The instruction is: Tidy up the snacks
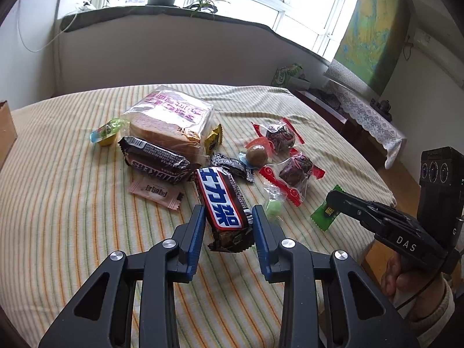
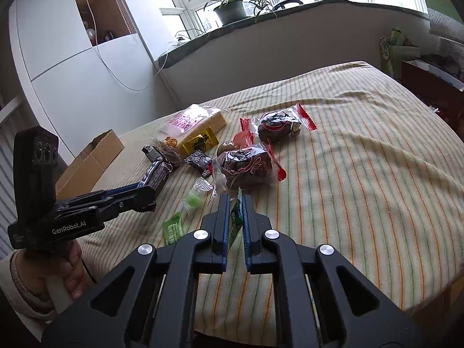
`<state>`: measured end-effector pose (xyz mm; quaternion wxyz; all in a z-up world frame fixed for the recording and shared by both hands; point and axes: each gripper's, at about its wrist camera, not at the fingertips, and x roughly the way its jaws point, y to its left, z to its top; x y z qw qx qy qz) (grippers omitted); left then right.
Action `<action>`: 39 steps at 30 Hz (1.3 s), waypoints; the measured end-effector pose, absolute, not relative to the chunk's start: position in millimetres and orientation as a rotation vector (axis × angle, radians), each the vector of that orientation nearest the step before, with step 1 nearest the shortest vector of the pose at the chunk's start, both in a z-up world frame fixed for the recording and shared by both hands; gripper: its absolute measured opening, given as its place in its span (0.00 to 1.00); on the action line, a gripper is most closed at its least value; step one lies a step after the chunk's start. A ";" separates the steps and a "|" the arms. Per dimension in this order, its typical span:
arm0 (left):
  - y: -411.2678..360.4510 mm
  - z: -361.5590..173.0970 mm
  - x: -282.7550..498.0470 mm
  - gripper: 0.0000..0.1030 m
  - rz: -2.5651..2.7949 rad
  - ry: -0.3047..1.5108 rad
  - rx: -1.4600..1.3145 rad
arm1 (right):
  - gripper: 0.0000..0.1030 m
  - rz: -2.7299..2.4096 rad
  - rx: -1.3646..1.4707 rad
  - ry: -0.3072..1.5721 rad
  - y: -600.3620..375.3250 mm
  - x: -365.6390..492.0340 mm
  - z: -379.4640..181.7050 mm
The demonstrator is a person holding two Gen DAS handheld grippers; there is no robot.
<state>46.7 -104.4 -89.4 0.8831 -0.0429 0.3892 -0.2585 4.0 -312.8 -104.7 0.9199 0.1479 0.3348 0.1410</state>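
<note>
Lying at the far left edge of the striped surface (image 1: 72, 197) is a cardboard box (image 1: 6, 133); right of it sits a small jelly cup (image 1: 105, 134), just beside the bagged bread loaf (image 1: 171, 121), which serves as the landmark here; a Snickers bar (image 1: 155, 163) lies against the loaf's near side, and a pink sachet (image 1: 155, 192) lies nearer still, just beside that bar; a yellow packet (image 1: 214, 138) peeks out at the loaf's right end, with a small black wrapper (image 1: 232, 166) just near of it; the left tool (image 1: 229, 213) is closed on a second Snickers bar with blue lettering (image 1: 223, 200), its blue pads (image 1: 198, 223) pressing both long sides, the bar's far end pointing back toward the loaf; right of the loaf sit a round brown ball (image 1: 256, 154) and two red-edged clear packs of dark fruit (image 1: 282, 134) (image 1: 293, 174), one behind the other; a pale green sweet in clear wrap (image 1: 274, 207) lies near of them; farthest right of the loaf, the right tool (image 2: 235, 207) is clamped narrow on a green sachet (image 2: 234, 220), which stands on edge between its pads; another green sachet (image 2: 172, 229) lies flat on the cloth just beside it; a hand (image 1: 409, 278) grips the right tool's handle.
</note>
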 end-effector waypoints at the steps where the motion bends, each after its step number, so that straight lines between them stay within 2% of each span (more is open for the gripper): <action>1: -102.7 -89.9 45.4 0.30 -0.538 0.808 -0.094 | 0.08 0.288 0.303 0.688 -312.5 3.8 -105.0; 13: -84.9 -70.6 35.2 0.30 -0.520 0.736 -0.115 | 0.08 0.256 0.272 0.649 -310.2 0.5 -87.6; 17: -79.7 -67.5 32.8 0.30 -0.528 0.726 -0.126 | 0.08 0.271 0.245 0.704 -311.3 1.9 -94.1; 19: -78.2 -69.5 31.0 0.30 -0.532 0.730 -0.134 | 0.17 0.264 0.271 0.729 -314.3 -0.5 -104.5; 21: -76.8 -70.8 29.3 0.30 -0.536 0.735 -0.136 | 0.47 0.260 0.314 0.756 -317.8 -2.9 -114.9; 22: -75.7 -70.4 27.7 0.30 -0.537 0.735 -0.135 | 0.52 0.253 0.318 0.756 -318.4 -5.7 -117.6; 26: -73.9 -70.5 25.9 0.30 -0.538 0.735 -0.140 | 0.58 0.218 0.207 0.740 -306.8 -16.2 -114.1; 31: -76.8 -69.6 23.8 0.30 -0.542 0.733 -0.137 | 0.58 0.187 0.057 0.734 -282.5 -12.7 -121.1; 32: -77.0 -69.2 23.3 0.30 -0.541 0.732 -0.134 | 0.56 0.178 0.035 0.730 -280.0 -12.5 -121.6; 33: -76.6 -68.8 23.1 0.30 -0.539 0.731 -0.132 | 0.46 0.165 0.017 0.727 -278.4 -12.6 -121.8; 34: -76.0 -68.7 23.2 0.30 -0.537 0.731 -0.134 | 0.39 0.150 0.005 0.724 -278.1 -12.4 -121.7; 39: -74.9 -70.4 24.8 0.30 -0.534 0.738 -0.138 | 0.36 0.150 -0.010 0.710 -279.3 -13.5 -121.4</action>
